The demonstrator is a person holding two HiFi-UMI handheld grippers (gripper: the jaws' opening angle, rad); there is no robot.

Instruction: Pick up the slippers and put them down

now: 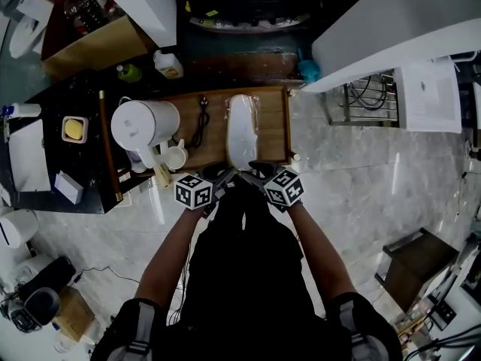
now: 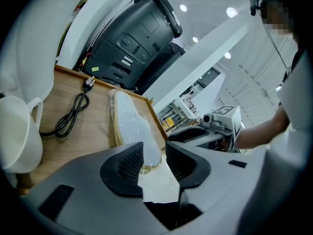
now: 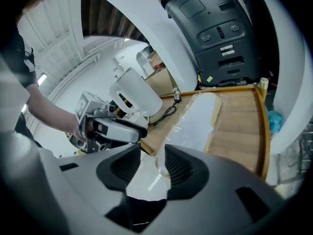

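A pair of white slippers [image 1: 242,130] wrapped in clear plastic lies lengthways on a wooden tray [image 1: 274,119]. Both grippers meet at the pack's near end. In the head view my left gripper [image 1: 225,176] comes in from the left and my right gripper [image 1: 256,173] from the right. In the left gripper view the jaws [image 2: 154,160] stand apart, and the slippers' [image 2: 131,126] near tip shows in the gap without the pads pressing on it. The right gripper's jaws [image 3: 152,166] are likewise apart, with the slippers' [image 3: 199,117] end just beyond them.
On the tray's left part stand a white kettle [image 1: 143,125] and a white mug [image 1: 175,156], with a black power cable [image 1: 201,122] lying beside the slippers. A dark machine [image 2: 132,38] rises behind the tray. Pale marble floor [image 1: 361,179] lies to the right.
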